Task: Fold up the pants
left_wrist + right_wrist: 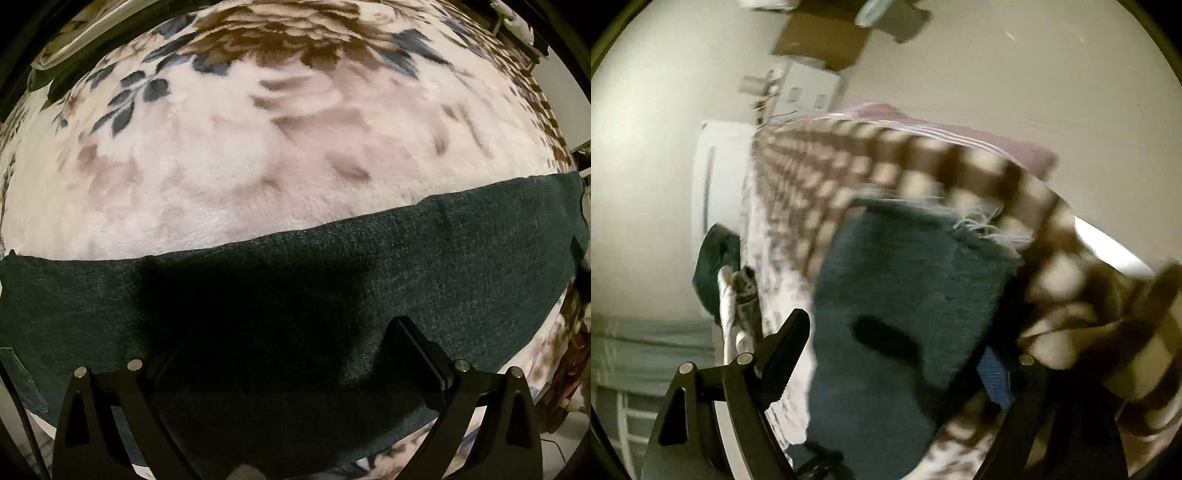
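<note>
The dark teal pants lie as a long flat band across a floral blanket, running from the left edge to the right. My left gripper is open, its fingers spread wide just above the middle of the band, casting a dark shadow on it. In the blurred right wrist view the pants' frayed leg end lies on the blanket's checked border. My right gripper is open, with the leg end between its spread fingers.
A purple striped cloth lies beyond the checked border. A white cabinet and a cardboard box stand on the floor past the bed. A dark green item sits by the bed's edge.
</note>
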Demonstrator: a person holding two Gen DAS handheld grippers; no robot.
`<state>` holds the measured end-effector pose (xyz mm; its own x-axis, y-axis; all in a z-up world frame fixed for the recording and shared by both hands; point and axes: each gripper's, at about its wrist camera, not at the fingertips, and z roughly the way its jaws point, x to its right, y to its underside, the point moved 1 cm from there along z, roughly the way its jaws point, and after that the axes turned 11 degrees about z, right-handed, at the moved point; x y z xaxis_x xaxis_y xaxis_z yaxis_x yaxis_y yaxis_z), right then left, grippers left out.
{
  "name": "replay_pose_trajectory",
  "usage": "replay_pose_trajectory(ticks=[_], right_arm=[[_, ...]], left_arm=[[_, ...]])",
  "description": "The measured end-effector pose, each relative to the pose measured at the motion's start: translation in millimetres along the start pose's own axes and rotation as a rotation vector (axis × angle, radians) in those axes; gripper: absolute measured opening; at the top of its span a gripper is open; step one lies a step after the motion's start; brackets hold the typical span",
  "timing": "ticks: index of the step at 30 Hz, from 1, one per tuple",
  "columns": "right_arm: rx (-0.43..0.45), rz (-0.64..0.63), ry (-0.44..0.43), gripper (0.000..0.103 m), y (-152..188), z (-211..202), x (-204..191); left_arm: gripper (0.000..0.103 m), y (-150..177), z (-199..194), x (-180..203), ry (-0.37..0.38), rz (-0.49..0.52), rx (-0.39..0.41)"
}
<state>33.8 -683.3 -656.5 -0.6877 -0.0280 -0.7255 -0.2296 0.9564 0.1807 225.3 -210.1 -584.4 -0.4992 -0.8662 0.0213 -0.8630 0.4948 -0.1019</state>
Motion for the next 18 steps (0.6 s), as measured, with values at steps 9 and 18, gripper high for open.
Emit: replay_pose_trajectory(ticks=[9, 18], right_arm=[[0.027, -0.079, -0.066, 0.068, -8, -14, -18], [0.021, -0.044, -0.025, 0.06, -23, -24, -4]], left_arm=[[0.103, -3, 7, -3, 0.001, -0.007, 0.007], [0.103, 0, 5, -3, 0.002, -0.009, 0.006]])
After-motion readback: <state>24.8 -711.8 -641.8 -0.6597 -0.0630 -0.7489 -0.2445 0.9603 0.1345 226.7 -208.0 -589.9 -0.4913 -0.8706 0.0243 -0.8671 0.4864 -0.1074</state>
